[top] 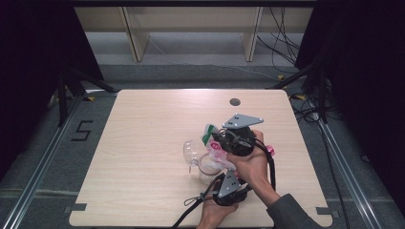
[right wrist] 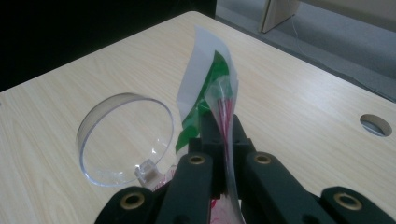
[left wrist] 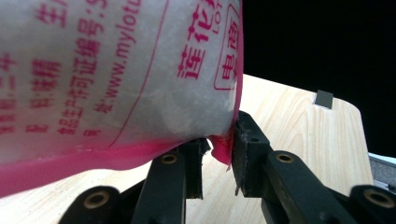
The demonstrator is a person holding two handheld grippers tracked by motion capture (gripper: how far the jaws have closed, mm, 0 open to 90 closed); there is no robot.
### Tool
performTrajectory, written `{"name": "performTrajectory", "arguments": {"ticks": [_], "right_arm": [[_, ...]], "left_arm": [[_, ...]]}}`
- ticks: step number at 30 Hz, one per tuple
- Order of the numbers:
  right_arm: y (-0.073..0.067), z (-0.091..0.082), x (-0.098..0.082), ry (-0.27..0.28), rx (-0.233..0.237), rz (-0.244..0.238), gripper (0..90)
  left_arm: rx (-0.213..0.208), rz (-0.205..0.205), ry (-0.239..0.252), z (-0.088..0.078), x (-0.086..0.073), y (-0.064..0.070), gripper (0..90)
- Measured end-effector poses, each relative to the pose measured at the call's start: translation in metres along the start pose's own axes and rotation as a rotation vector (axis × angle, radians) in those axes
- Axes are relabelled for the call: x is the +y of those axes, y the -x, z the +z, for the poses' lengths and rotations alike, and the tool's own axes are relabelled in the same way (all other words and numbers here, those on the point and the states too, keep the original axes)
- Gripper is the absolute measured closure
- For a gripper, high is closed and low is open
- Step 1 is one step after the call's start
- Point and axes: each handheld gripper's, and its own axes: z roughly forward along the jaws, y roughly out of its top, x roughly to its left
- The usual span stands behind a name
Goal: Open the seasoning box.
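Observation:
A clear plastic bag (top: 218,153) with pink print and a green-and-white top strip (right wrist: 205,84) hangs over the table. My right gripper (right wrist: 219,127) is shut on the bag's top edge; in the high view the right gripper (top: 215,137) is above a clear jar (top: 206,165). My left gripper (left wrist: 219,161) comes from below, and the bag's pink bottom corner (left wrist: 223,148) is pinched between its jaws. White powder fills the bag (left wrist: 116,79). The jar's round clear lid (right wrist: 123,137) stands flipped open on its hinge. The left gripper (top: 220,177) sits near the table's front edge.
The wooden table (top: 153,124) has a round cable hole (top: 234,101) at the back. A small pink object (top: 271,150) lies by the right hand. Black cables trail off the front edge. Shelving legs and floor cables stand beyond the table.

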Motion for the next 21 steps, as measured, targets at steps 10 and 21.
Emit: {"name": "performTrajectory", "arguments": {"ticks": [10,21], "right_arm": [[-0.0026,0.0077,0.0014,-0.013,-0.010,-0.011,90.0],[-0.0022,0.0083,0.0040,-0.019,-0.004,-0.013,90.0]], "left_arm": [[-0.008,-0.011,0.012,0.0029,0.0004,-0.0016,75.4],[-0.008,-0.006,0.024,0.0042,0.0031,-0.0023,75.5]]}}
